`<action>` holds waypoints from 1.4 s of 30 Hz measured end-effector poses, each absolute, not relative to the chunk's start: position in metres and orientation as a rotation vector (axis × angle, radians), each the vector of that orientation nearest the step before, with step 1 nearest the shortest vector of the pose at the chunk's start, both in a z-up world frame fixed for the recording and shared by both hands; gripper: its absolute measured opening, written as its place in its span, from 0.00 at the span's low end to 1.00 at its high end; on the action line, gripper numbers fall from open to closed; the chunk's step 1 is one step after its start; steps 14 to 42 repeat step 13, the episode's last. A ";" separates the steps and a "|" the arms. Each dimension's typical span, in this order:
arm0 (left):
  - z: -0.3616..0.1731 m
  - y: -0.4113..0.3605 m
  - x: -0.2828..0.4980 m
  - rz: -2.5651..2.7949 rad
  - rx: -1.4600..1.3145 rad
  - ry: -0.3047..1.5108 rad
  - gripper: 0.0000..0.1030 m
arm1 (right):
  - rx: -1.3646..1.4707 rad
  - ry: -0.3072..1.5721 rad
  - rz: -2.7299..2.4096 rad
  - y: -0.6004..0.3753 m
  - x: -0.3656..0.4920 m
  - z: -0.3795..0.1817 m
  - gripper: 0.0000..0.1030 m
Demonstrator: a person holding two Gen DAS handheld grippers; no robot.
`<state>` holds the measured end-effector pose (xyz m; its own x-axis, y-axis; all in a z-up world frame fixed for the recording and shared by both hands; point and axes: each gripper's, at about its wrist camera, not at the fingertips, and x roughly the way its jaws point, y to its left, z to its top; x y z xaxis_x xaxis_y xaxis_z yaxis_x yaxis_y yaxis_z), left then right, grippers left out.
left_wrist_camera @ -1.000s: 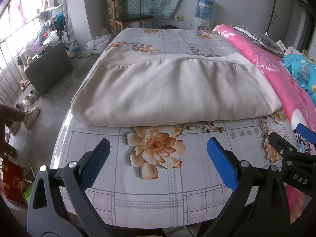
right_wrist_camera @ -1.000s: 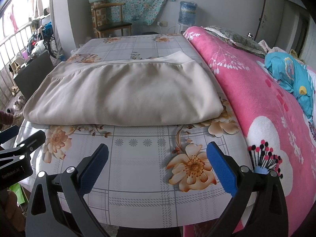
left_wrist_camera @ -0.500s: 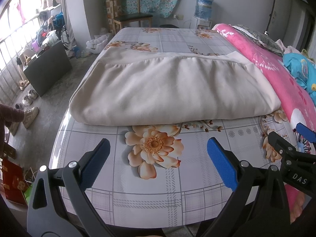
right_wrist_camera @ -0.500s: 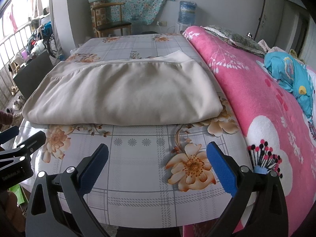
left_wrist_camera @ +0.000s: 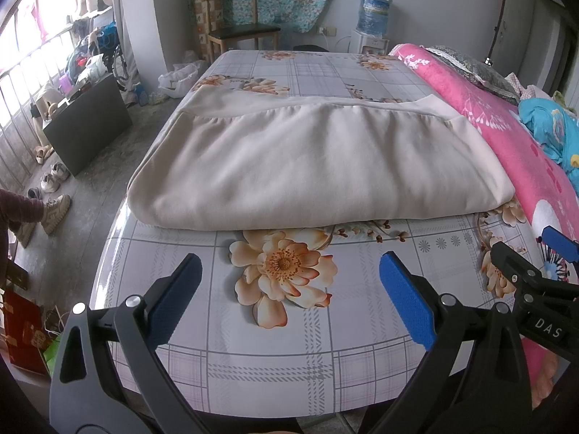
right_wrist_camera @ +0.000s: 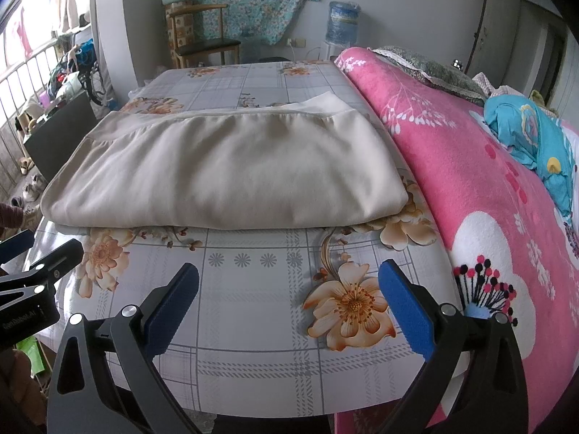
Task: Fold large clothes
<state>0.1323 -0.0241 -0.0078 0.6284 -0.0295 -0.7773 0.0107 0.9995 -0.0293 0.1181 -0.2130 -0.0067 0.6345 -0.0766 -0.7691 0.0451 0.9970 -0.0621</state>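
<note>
Large beige fleece garment (left_wrist_camera: 318,166) lies folded into a wide flat rectangle across the bed w/ grey plaid floral sheet (left_wrist_camera: 275,354), its ribbed hem band on the far side, smooth fold edge facing both cameras. Its right side sits just beside the pink flowered blanket (right_wrist_camera: 470,166), which runs along the bed's right; whether they touch is hard to tell. A crumpled turquoise cloth (right_wrist_camera: 524,130) rests on the blanket, far right.

Left hand-held gripper (left_wrist_camera: 289,282): blue-padded fingers spread wide, nothing between them, hovering over bare sheet near a printed orange flower, short of the garment's near edge. Right hand-held gripper (right_wrist_camera: 289,289): likewise spread apart and empty, over the sheet towards the blanket side, not touching the garment. Each shows at the edge of the other's view.

Bkgd: wooden chair w/ dark seat (left_wrist_camera: 239,25) at the far wall, blue water-cooler bottle (left_wrist_camera: 374,11) beside it, shoes (left_wrist_camera: 54,175) on the floor at left.
</note>
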 end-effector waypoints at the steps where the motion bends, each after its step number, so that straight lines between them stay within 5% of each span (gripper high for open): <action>1: -0.008 -0.024 0.132 -0.023 -0.022 0.891 0.92 | -0.038 0.881 -0.070 -0.213 0.118 -0.007 0.94; 42: -0.009 -0.025 0.133 -0.024 -0.026 0.899 0.92 | -0.040 0.881 -0.069 -0.213 0.118 -0.007 0.94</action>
